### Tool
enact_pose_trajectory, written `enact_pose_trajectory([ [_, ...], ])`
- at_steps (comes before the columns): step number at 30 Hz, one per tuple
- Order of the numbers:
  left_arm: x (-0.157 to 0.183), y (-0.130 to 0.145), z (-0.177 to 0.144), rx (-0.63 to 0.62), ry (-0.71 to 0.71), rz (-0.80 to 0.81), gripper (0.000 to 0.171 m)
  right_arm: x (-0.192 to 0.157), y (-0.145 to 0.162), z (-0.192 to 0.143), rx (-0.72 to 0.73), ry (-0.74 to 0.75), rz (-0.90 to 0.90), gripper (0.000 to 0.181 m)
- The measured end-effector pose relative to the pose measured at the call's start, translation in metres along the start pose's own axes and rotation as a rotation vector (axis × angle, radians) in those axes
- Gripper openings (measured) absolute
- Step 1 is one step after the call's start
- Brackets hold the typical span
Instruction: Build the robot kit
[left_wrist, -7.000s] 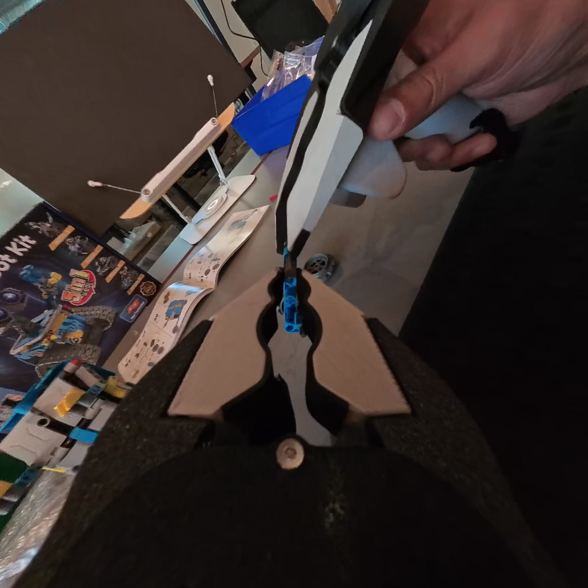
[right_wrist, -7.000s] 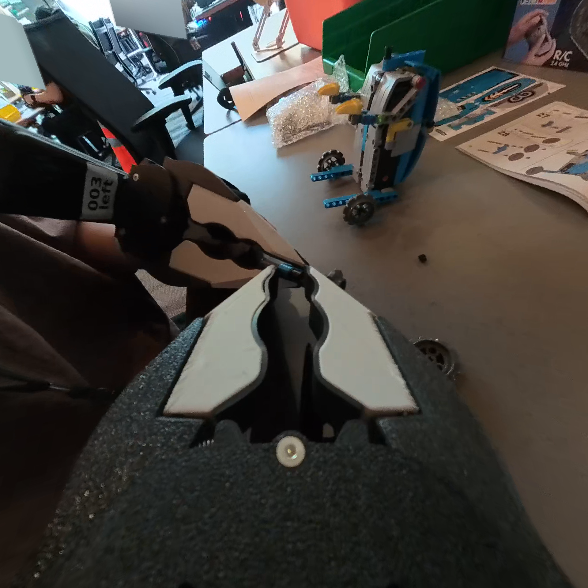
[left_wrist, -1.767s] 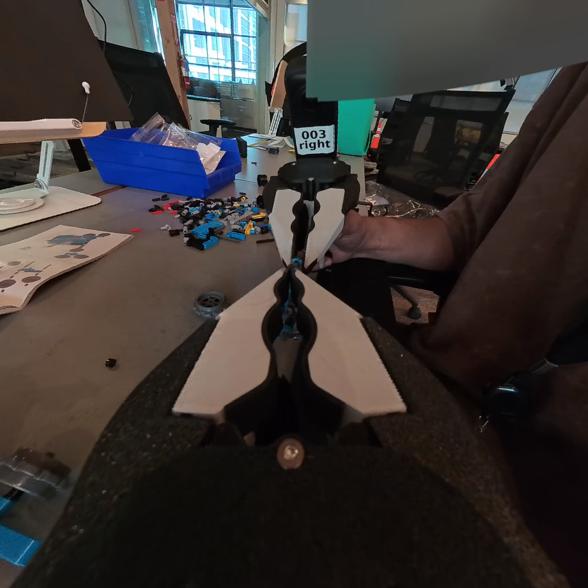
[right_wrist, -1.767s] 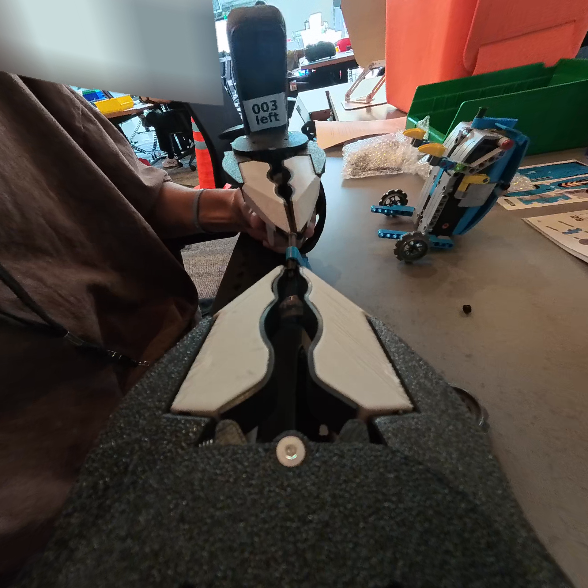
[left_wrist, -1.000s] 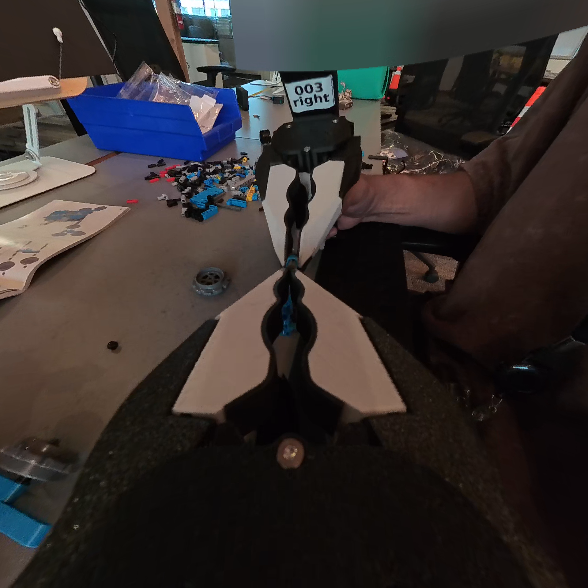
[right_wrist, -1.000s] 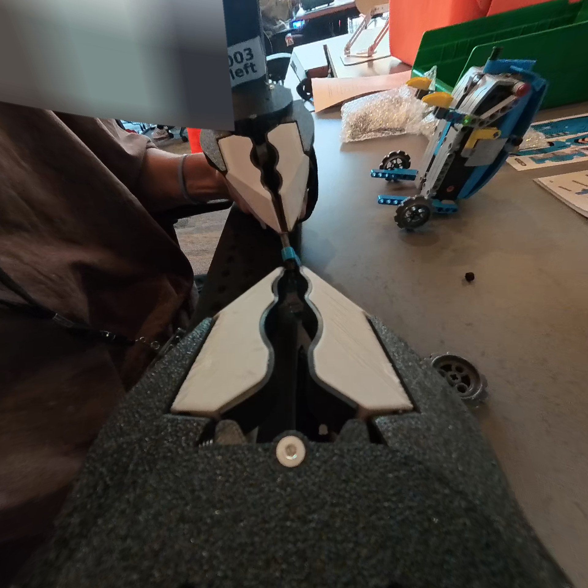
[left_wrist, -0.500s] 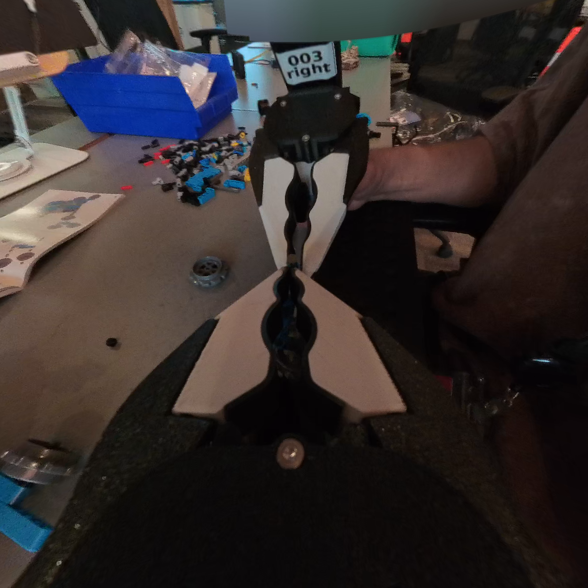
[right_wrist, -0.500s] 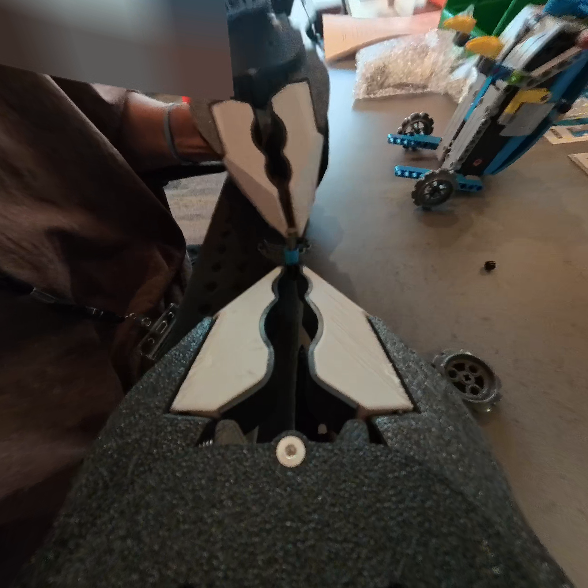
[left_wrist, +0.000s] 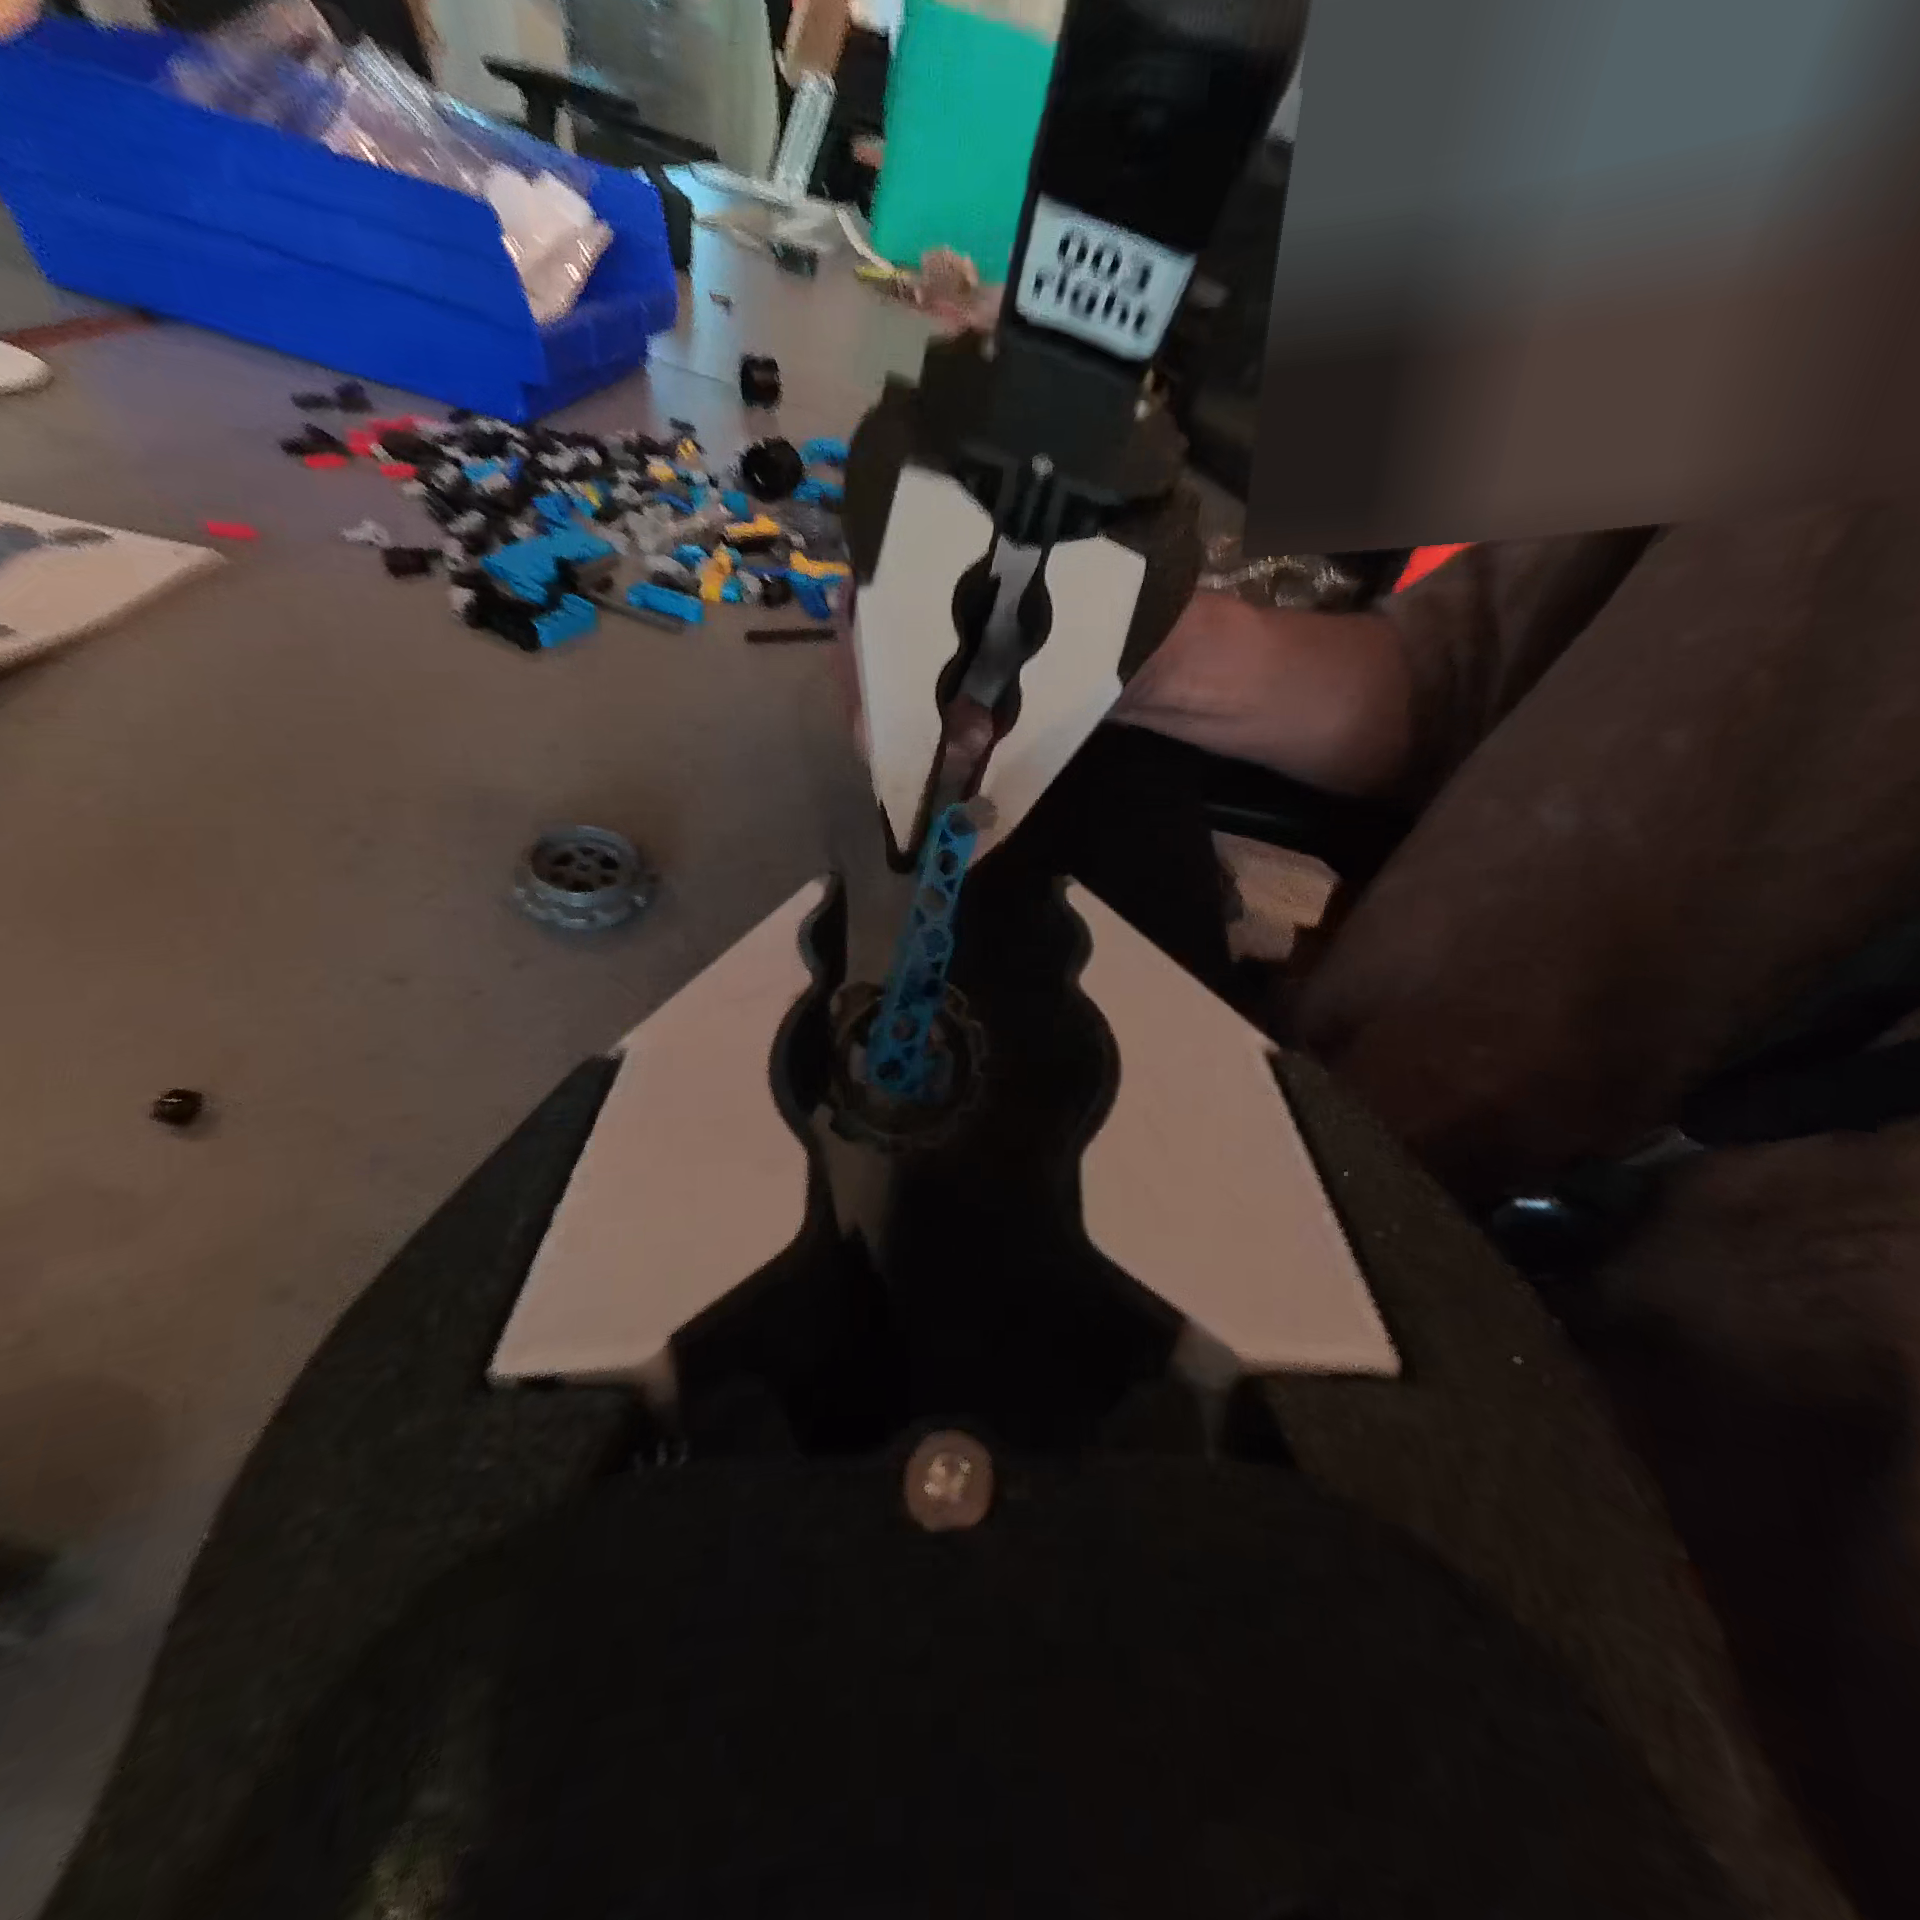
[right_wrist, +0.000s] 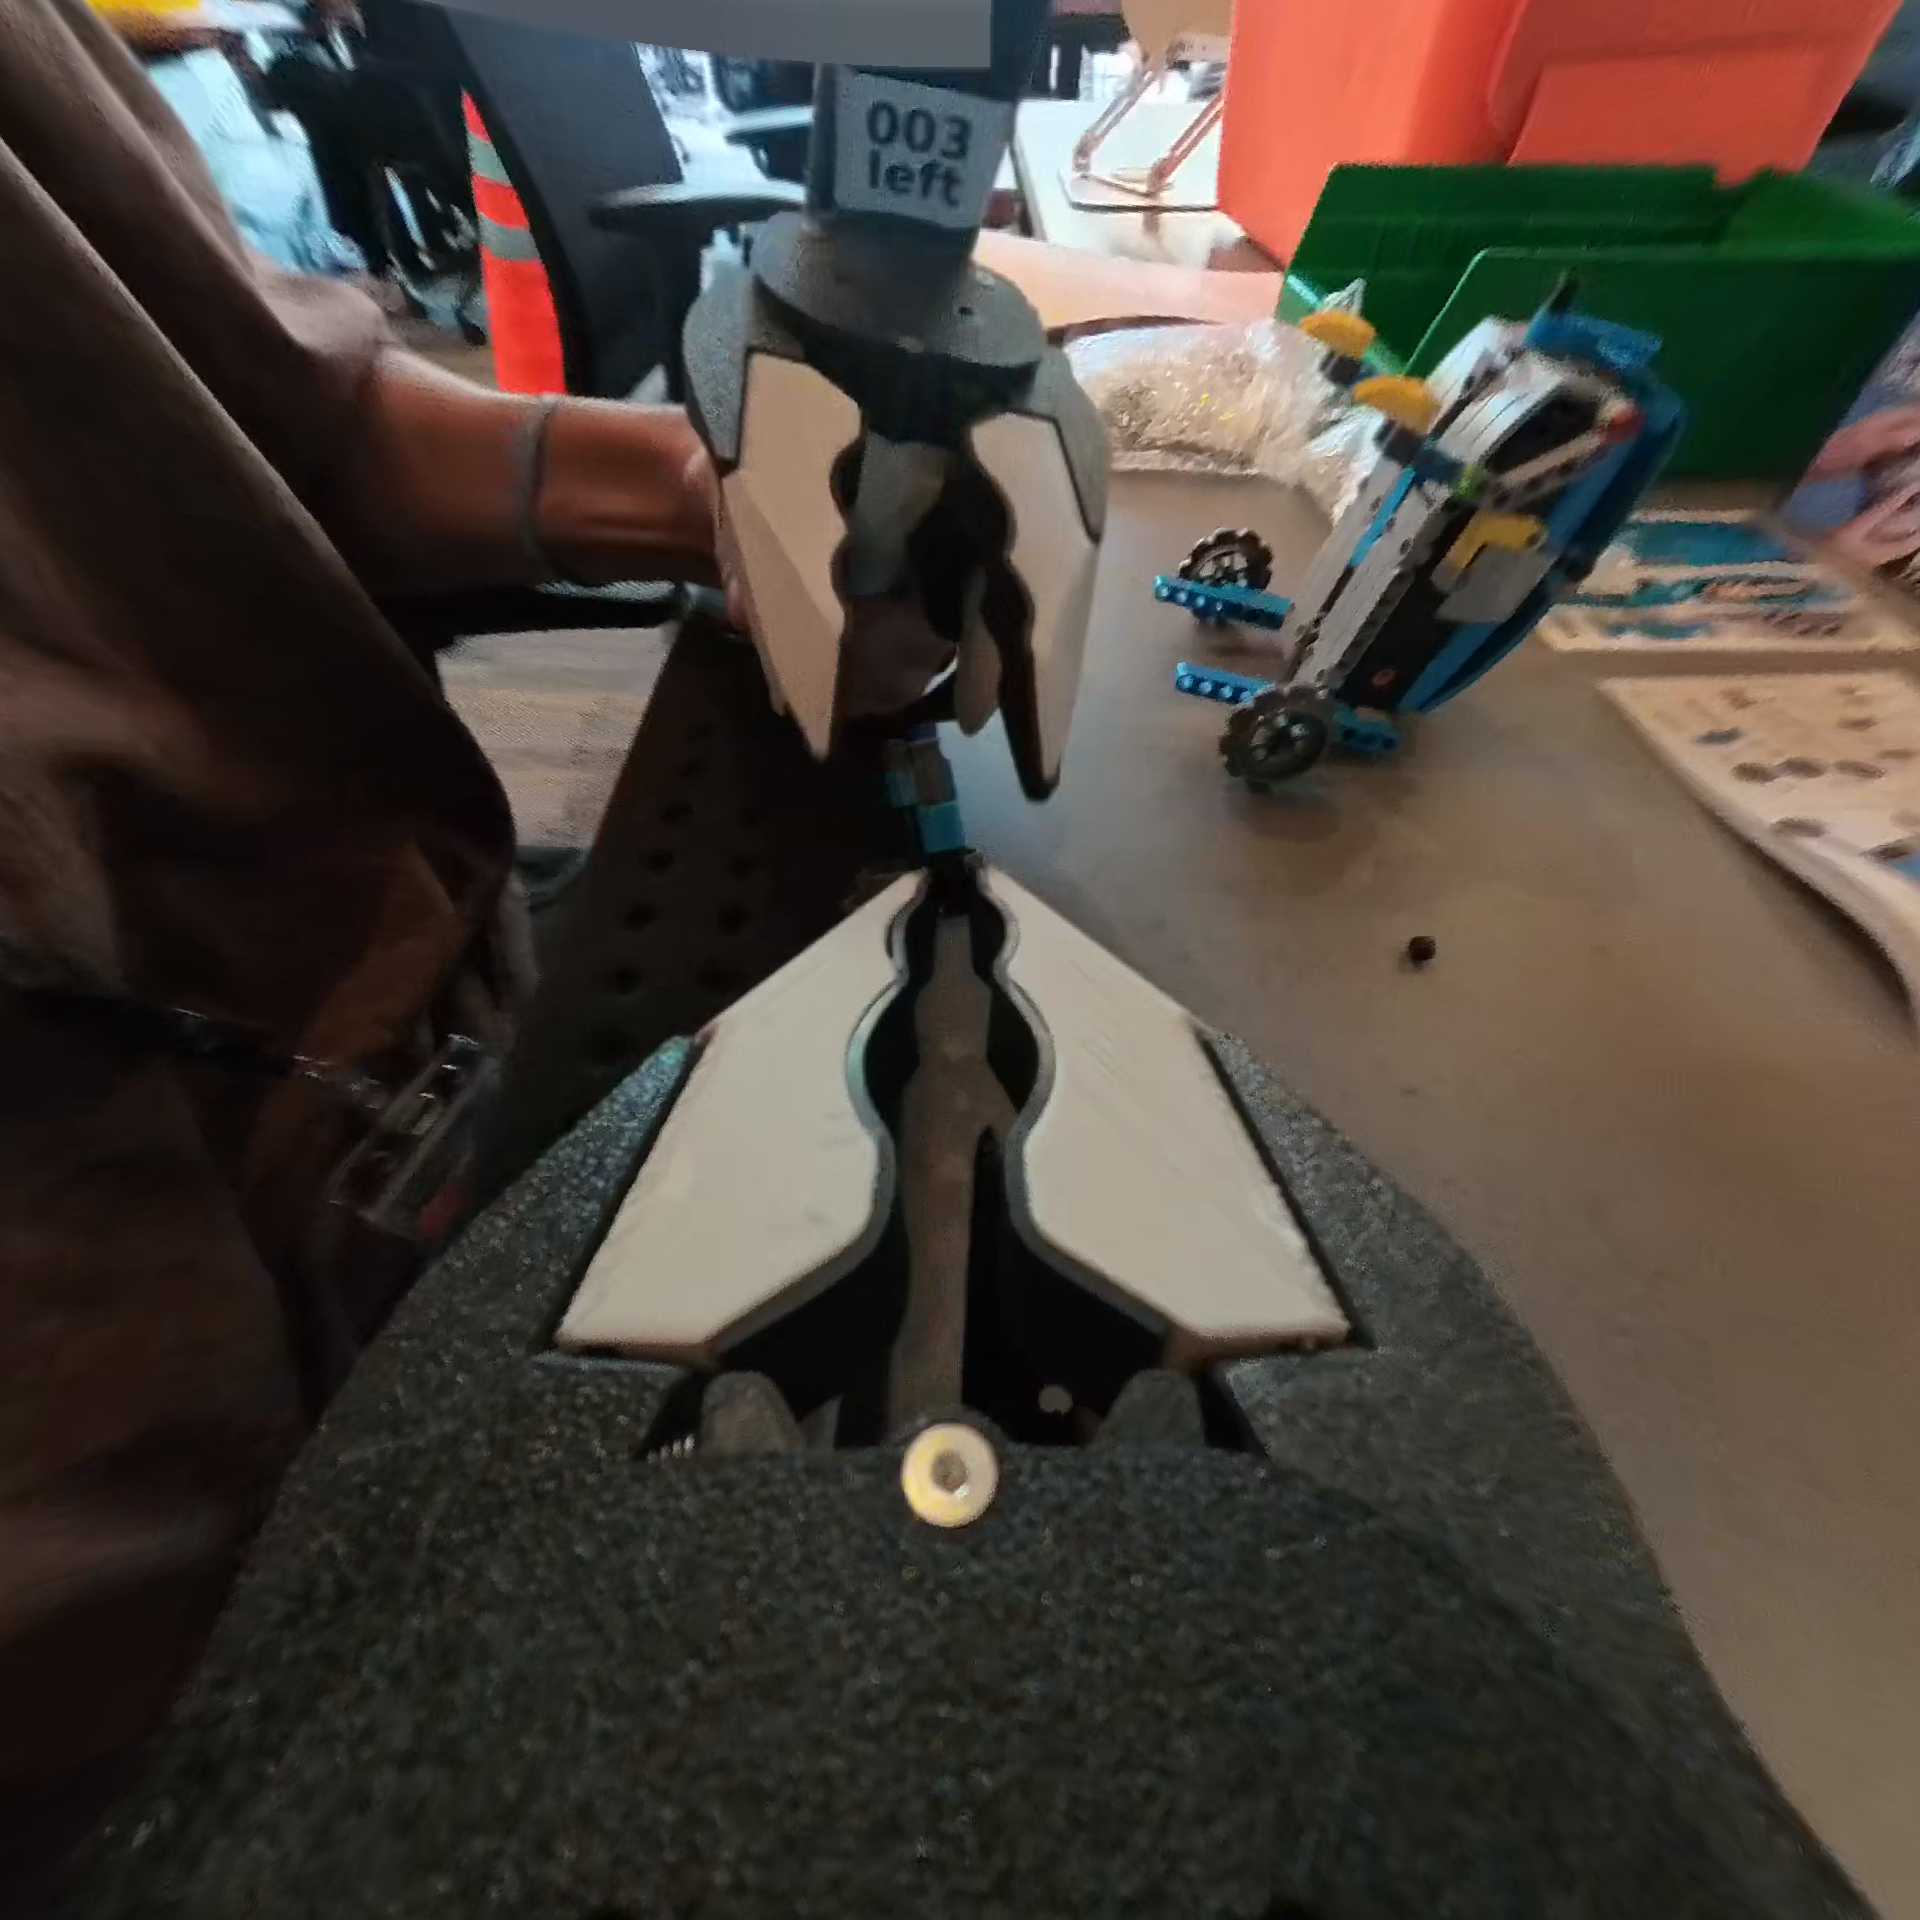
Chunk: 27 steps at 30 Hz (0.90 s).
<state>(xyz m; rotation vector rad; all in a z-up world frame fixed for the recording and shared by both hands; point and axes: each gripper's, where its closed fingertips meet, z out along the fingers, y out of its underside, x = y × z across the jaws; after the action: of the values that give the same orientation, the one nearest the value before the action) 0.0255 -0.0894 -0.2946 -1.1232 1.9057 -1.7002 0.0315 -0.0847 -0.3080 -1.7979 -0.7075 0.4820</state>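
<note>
A blue holed beam (left_wrist: 940, 894) with a dark gear (left_wrist: 951, 1101) on its near end hangs over the table edge between the two grippers. My right gripper (right_wrist: 948, 878) is shut on the beam's far end (right_wrist: 928, 810); in the left wrist view the right gripper (left_wrist: 935, 831) pinches the beam's top. My left gripper (left_wrist: 945, 888) is open, its fingers on either side of the beam and gear without gripping them. In the right wrist view the left gripper (right_wrist: 930, 764) faces me, jaws apart.
A grey wheel hub (left_wrist: 584, 883), a small black pin (left_wrist: 179, 1107), a pile of loose bricks (left_wrist: 603, 551) and a blue bin (left_wrist: 312, 229) are on the table. A tilted blue-and-white model vehicle (right_wrist: 1475, 520), a green bin (right_wrist: 1662, 291) and a booklet (right_wrist: 1787, 769) lie to the right. Left and right tips are no more than a few centimetres apart. The grey wheel hub (left_wrist: 584, 883) is about 12 cm from both grippers' fingertips.
My left gripper has opened and let go of the blue beam; it was shut on it before. The right gripper stays shut on the beam, which now hangs tilted between the two.
</note>
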Motion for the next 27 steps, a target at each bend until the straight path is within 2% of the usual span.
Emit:
enact_pose_trajectory([
  [3, 0.004, 0.014, 0.012, -0.112, 0.018, 0.026, 0.032, -0.001, -0.006, 0.0, -0.044, 0.069, -0.148, 0.006],
  [5, 0.005, 0.018, 0.016, -0.149, 0.016, 0.051, 0.01, -0.002, -0.008, -0.001, -0.101, 0.097, -0.227, 0.006],
  [7, 0.005, 0.014, 0.015, -0.124, 0.002, 0.091, 0.006, -0.004, -0.008, -0.004, -0.14, 0.102, -0.258, 0.006],
  [11, -0.003, 0.003, 0.009, -0.047, -0.095, 0.15, 0.006, 0.007, 0.0, -0.012, -0.175, 0.143, -0.21, 0.006],
  [12, -0.005, 0.0, 0.008, -0.03, -0.133, 0.18, 0.006, 0.014, 0.002, -0.014, -0.175, 0.178, -0.173, 0.002],
  [15, -0.021, -0.008, 0.001, 0.002, -0.345, 0.304, 0.006, 0.027, 0.017, -0.019, -0.189, 0.218, 0.038, 0.036],
  [16, -0.028, -0.01, -0.002, -0.003, -0.441, 0.369, 0.006, 0.031, 0.016, -0.022, -0.157, 0.241, 0.124, 0.038],
  [18, -0.041, -0.01, -0.007, -0.06, -0.627, 0.525, 0.006, 0.029, -0.004, -0.023, 0.022, 0.221, 0.322, 0.047],
  [20, -0.046, -0.007, -0.007, -0.132, -0.742, 0.659, 0.005, 0.021, -0.023, -0.015, 0.184, 0.14, 0.531, 0.075],
  [21, -0.045, -0.006, -0.005, -0.153, -0.761, 0.707, 0.005, 0.02, -0.026, -0.01, 0.214, 0.136, 0.603, 0.082],
  [22, -0.043, -0.006, -0.003, -0.169, -0.779, 0.746, 0.005, 0.023, -0.023, -0.007, 0.219, 0.173, 0.64, 0.079],
  [24, -0.042, -0.004, -0.001, -0.2, -0.808, 0.807, 0.005, 0.028, -0.017, -0.005, 0.209, 0.232, 0.659, 0.061],
  [26, -0.041, -0.002, 0.001, -0.225, -0.83, 0.865, 0.005, 0.027, -0.014, -0.003, 0.184, 0.229, 0.654, 0.047],
  [27, -0.039, 0.0, 0.003, -0.237, -0.826, 0.887, 0.005, 0.026, -0.013, -0.001, 0.17, 0.218, 0.652, 0.047],
])
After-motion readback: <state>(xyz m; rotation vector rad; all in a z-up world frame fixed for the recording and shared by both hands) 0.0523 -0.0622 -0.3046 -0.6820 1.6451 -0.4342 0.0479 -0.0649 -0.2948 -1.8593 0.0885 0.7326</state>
